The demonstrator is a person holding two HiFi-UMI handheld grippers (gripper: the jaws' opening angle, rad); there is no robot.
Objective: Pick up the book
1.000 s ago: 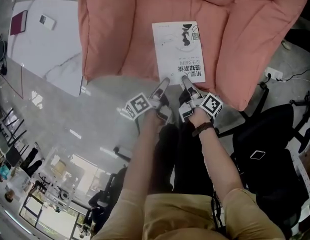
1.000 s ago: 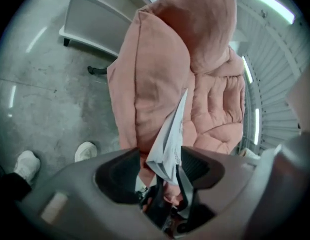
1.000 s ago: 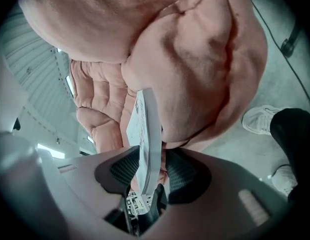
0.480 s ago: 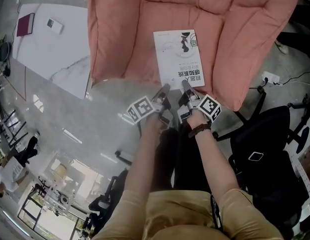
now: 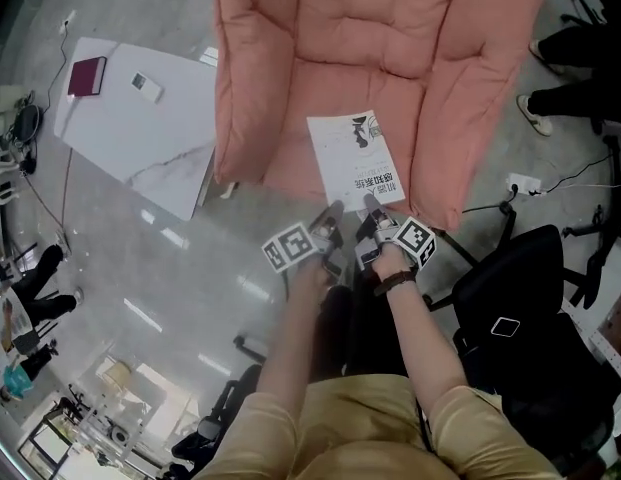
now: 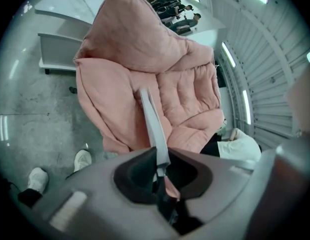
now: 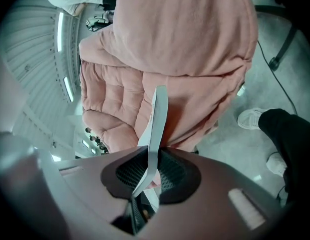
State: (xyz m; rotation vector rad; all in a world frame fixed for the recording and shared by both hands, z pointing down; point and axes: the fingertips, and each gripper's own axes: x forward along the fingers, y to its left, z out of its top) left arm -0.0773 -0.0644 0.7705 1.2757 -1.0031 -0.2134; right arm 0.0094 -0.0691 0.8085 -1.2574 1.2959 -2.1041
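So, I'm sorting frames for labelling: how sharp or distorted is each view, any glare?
Head view: sharp, print on the book visible, glossy floor showing bright reflections. Left gripper view: strong fisheye bending, dark corners, book's near end soft. Right gripper view: same bending, armchair crisp.

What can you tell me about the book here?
The book is a thin white paperback, closed, cover up, with a dark drawing and dark print on it. It lies roughly level over the seat front of the pink chair. Its near edge is pinched by the left gripper and by the right gripper, whose jaws are closing on it. Each gripper view shows it edge-on as a pale strip between the jaws.
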